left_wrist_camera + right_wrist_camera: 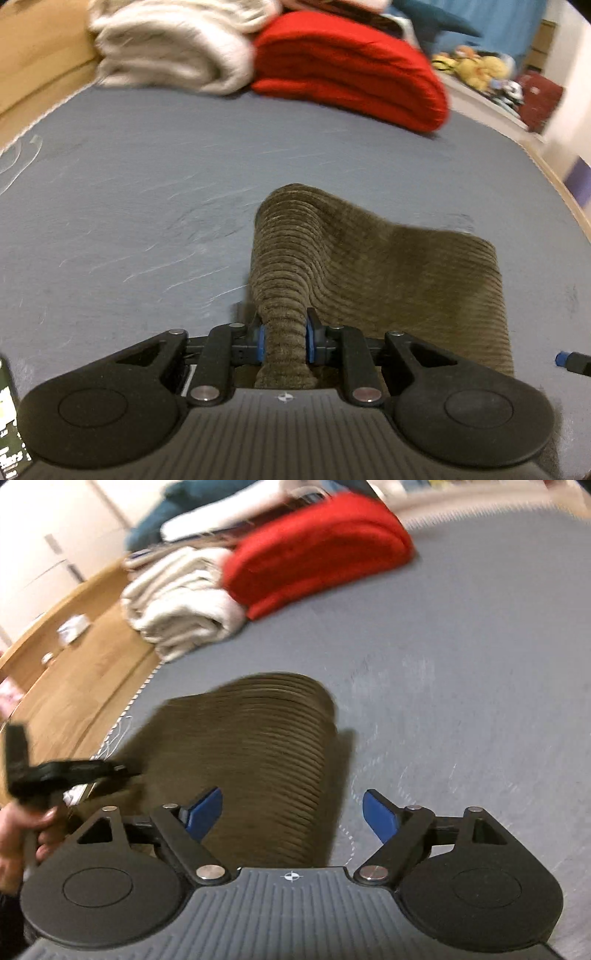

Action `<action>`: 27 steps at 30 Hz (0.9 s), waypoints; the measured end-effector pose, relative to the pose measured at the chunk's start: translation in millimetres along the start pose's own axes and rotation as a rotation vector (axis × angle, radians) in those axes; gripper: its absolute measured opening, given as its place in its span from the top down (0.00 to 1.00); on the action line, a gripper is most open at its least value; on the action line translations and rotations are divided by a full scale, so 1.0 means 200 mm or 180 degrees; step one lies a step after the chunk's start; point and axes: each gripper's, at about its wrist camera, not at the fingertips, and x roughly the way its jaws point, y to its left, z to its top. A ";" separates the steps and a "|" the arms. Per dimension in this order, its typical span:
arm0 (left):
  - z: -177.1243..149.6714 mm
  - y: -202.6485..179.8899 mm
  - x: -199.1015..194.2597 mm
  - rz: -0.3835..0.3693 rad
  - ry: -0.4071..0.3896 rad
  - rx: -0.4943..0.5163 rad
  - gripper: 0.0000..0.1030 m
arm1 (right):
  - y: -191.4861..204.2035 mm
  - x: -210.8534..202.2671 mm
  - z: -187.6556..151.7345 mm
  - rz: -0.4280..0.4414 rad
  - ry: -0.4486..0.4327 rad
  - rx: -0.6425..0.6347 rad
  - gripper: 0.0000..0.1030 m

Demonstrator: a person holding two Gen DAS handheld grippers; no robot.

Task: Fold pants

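Grey sheeting covers the bed (147, 177), on which all the cloth lies; a wooden frame (74, 686) is seen along its left edge. At the far edge two folded piles are set touching each other: a cream blanket (173, 48) and a red blanket (351, 70); plush toys (476, 66) are made out beyond the far right corner, blurred. The pants (388, 258), of olive-brown corduroy, are spread near the near edge; one bunched part is raised off the sheet and drawn back between the blue pads (260, 343) of the left gripper (284, 341), which is closed tight on it. In the right wrist view the same pants (258, 746) are seen just ahead of the right gripper (291, 814); its blue pads (380, 814) are held wide apart, and nothing is gripped between them. The left gripper (122, 768) is seen there at the left, blurred, held by a hand (22, 827).
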 end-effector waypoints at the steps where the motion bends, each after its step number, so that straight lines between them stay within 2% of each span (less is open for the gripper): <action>1: -0.01 0.05 0.02 -0.0019 0.0044 -0.0126 0.57 | 0.01 0.05 -0.02 0.0013 0.0058 0.0072 0.15; 2: -0.02 0.10 0.04 -0.0033 0.0086 -0.0231 0.44 | 0.01 0.10 -0.03 0.0029 0.0120 0.0124 0.14; 3: -0.02 0.13 0.04 -0.0061 0.0096 -0.0294 0.25 | 0.03 0.13 -0.05 0.0045 0.0168 0.0157 0.12; 4: -0.02 0.15 0.05 -0.0092 0.0112 -0.0342 0.16 | 0.03 0.19 -0.06 0.0073 0.0223 0.0185 0.10; 8: -0.02 0.26 0.09 -0.0295 0.0263 -0.0650 0.14 | 0.06 0.38 -0.09 0.0101 0.0456 0.0299 0.08; 13: -0.13 0.31 0.20 -0.0536 0.0618 -0.0771 0.13 | 0.06 0.56 -0.13 0.0011 0.0639 0.0481 0.08; 14: -0.14 0.31 0.23 -0.0614 0.0660 -0.0812 0.13 | 0.05 0.59 -0.14 0.0027 0.0659 0.0501 0.09; 15: -0.15 0.31 0.24 -0.0694 0.0685 -0.0836 0.17 | 0.05 0.58 -0.16 0.0062 0.0660 0.0496 0.16; 16: -0.16 0.30 0.24 -0.0738 0.0680 -0.0817 0.21 | 0.06 0.58 -0.16 0.0085 0.0648 0.0453 0.37; 17: -0.15 0.29 0.25 -0.0745 0.0657 -0.0788 0.23 | 0.07 0.57 -0.16 0.0159 0.0664 0.0398 0.47; 19: -0.14 0.27 0.24 -0.0764 0.0564 -0.0733 0.36 | 0.10 0.51 -0.13 0.0153 0.0587 0.0286 0.69; 20: -0.14 0.26 0.23 -0.0787 0.0528 -0.0756 0.39 | 0.11 0.47 -0.12 0.0180 0.0533 0.0234 0.72; 22: -0.13 0.23 0.22 -0.0927 0.0475 -0.0843 0.53 | 0.11 0.38 -0.07 0.0278 0.0429 0.0219 0.81; 25: -0.12 0.07 0.23 -0.1256 0.0481 -0.0766 0.59 | 0.05 0.20 0.02 0.0300 0.0250 0.0193 0.84; 27: -0.12 -0.10 0.25 -0.1352 0.0541 -0.0602 0.60 | -0.02 0.09 0.06 0.0232 0.0132 0.0194 0.84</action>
